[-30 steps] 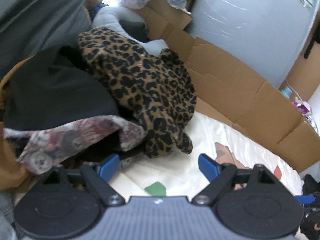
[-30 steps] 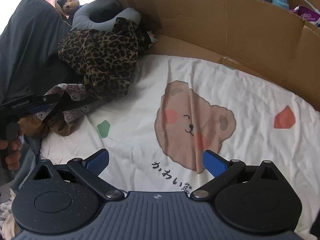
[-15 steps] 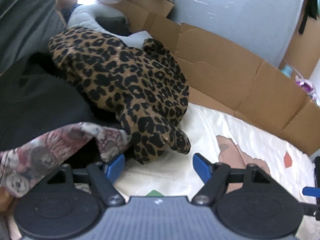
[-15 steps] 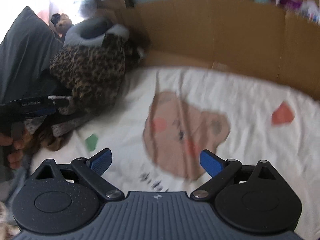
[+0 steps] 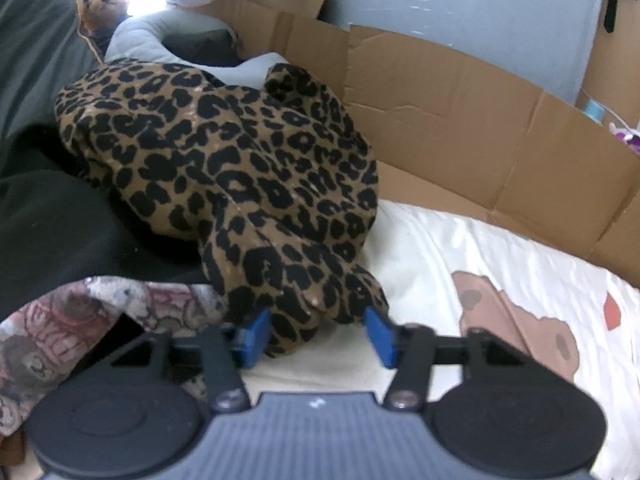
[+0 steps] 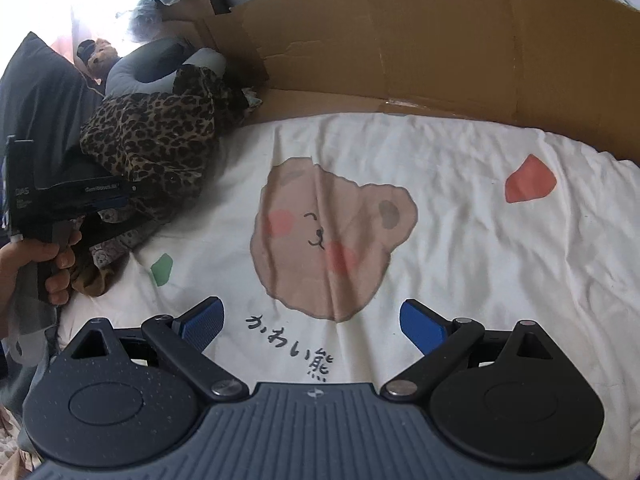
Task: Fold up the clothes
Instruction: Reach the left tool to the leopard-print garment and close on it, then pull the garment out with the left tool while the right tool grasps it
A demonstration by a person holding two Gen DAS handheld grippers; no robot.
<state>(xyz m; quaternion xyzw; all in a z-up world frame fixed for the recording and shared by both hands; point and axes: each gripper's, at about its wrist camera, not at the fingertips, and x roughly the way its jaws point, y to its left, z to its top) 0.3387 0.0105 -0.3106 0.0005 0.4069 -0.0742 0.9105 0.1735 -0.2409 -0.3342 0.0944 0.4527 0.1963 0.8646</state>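
Both fingers spread | left gripper (image 5: 318, 330) straddles leopard garment (image 5: 240, 168) | right gripper (image 6: 312, 324) empty

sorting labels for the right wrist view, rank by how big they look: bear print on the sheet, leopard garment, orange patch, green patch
1. bear print
2. leopard garment, though it lies farther from the camera, so its real size is unsure
3. orange patch
4. green patch
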